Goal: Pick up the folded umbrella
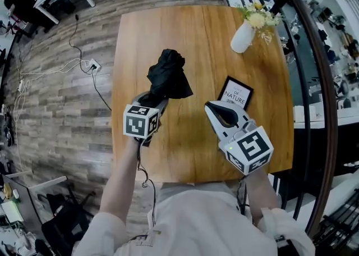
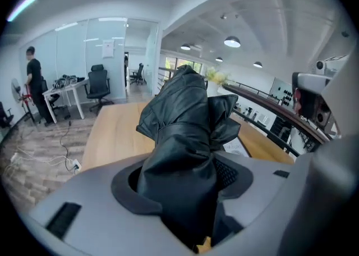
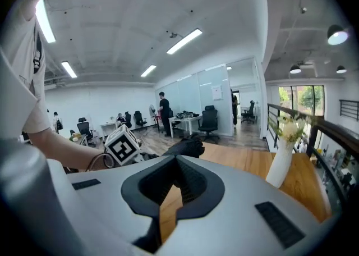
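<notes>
The folded black umbrella (image 1: 168, 75) is held up above the wooden table (image 1: 185, 30), its bunched fabric sticking out past the jaws. My left gripper (image 1: 154, 100) is shut on its lower part; in the left gripper view the umbrella (image 2: 185, 131) fills the space between the jaws of the left gripper (image 2: 179, 179). My right gripper (image 1: 216, 112) hovers to the right of it over the table, shut, with nothing in it. The right gripper view shows that right gripper (image 3: 176, 179) closed, and the umbrella (image 3: 188, 147) off to its left.
A white vase with flowers (image 1: 244, 36) stands at the table's far right corner. A small framed card (image 1: 235, 92) lies just beyond the right gripper. A dark railing (image 1: 314, 81) runs along the right side. Cables and a power strip (image 1: 92, 67) lie on the floor at left.
</notes>
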`<control>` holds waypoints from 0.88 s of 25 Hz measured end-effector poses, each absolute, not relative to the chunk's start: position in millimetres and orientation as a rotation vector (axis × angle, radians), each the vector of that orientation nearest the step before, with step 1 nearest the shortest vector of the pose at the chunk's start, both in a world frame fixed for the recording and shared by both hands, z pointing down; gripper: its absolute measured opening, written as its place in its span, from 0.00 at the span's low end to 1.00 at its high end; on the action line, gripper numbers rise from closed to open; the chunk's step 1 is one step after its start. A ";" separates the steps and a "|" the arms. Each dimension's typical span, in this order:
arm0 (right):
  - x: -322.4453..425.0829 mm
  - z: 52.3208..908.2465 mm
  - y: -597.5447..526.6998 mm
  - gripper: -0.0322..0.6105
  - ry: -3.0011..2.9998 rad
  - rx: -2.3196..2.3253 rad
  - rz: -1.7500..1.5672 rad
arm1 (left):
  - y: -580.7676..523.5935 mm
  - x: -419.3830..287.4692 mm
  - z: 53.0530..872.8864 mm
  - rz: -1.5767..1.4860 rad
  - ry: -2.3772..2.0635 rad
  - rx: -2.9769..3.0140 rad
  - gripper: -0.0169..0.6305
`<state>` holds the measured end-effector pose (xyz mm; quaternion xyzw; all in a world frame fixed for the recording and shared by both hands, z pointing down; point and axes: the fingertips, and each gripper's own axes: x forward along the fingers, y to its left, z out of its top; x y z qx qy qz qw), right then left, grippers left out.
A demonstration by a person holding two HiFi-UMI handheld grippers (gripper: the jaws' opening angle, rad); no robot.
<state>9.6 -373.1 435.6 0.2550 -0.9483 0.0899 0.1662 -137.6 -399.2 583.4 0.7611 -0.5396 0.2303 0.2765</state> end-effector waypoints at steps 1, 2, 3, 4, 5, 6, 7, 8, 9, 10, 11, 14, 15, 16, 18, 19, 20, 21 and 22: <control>7.9 423.6 -370.9 0.10 -2.716 0.732 0.214 | -397.1 -142.3 562.2 0.600 -1.482 2.071 0.42; 6.1 409.7 -368.9 0.10 -2.737 0.739 0.173 | -394.5 -147.3 540.1 0.579 -1.515 2.097 0.42; 4.2 394.2 -367.0 0.10 -2.762 0.746 0.136 | -391.2 -152.6 517.3 0.556 -1.549 2.124 0.42; 2.5 377.5 -365.0 0.10 -2.788 0.754 0.103 | -387.0 -158.0 494.0 0.535 -1.586 2.150 0.42; 1.2 360.1 -362.5 0.10 -2.815 0.762 0.076 | -381.9 -163.3 470.7 0.514 -1.625 2.175 0.42; -0.2 342.4 -359.2 0.10 -2.843 0.770 0.055 | -375.6 -168.5 448.2 0.494 -1.665 2.200 0.42; -2.1 324.7 -355.0 0.10 -2.875 0.776 0.041 | -368.4 -173.9 427.0 0.474 -1.704 2.224 0.42; -4.7 307.1 -350.0 0.10 -2.911 0.780 0.031 | -360.4 -179.3 407.5 0.454 -1.741 2.246 0.42; -7.5 290.1 -344.5 0.10 -2.947 0.783 0.018 | -352.0 -184.5 389.6 0.435 -1.774 2.266 0.42; -9.6 274.0 -338.7 0.10 -2.980 0.787 -0.002 | -343.3 -188.7 372.9 0.415 -1.806 2.285 0.42; -10.1 259.2 -332.6 0.10 -3.007 0.793 -0.030 | -334.3 -191.2 357.0 0.394 -1.837 2.304 0.42; -6.2 224.2 -314.6 0.10 -3.053 0.807 -0.131 | -307.2 -192.6 312.4 0.317 -1.918 2.352 0.42; -6.5 215.5 -308.7 0.10 -3.063 0.806 -0.158 | -298.2 -194.3 298.7 0.286 -1.943 2.367 0.42; -7.9 208.5 -302.7 0.10 -3.073 0.802 -0.180 | -289.1 -197.0 286.1 0.254 -1.967 2.381 0.42; -11.9 199.4 -291.6 0.10 -3.090 0.796 -0.211 | -270.7 -203.5 264.9 0.189 -2.016 2.404 0.42; -13.7 197.4 -286.8 0.10 -3.094 0.793 -0.224 | -261.7 -206.5 256.2 0.157 -2.041 2.413 0.42; -15.5 196.6 -282.5 0.10 -3.097 0.789 -0.234 | -252.8 -209.0 248.9 0.130 -2.063 2.423 0.42; -17.1 196.9 -277.9 0.10 -3.098 0.783 -0.243 | -243.9 -210.8 243.1 0.109 -2.081 2.433 0.42; -18.7 198.2 -272.8 0.09 -3.096 0.774 -0.249 | -234.6 -212.0 239.1 0.095 -2.095 2.445 0.42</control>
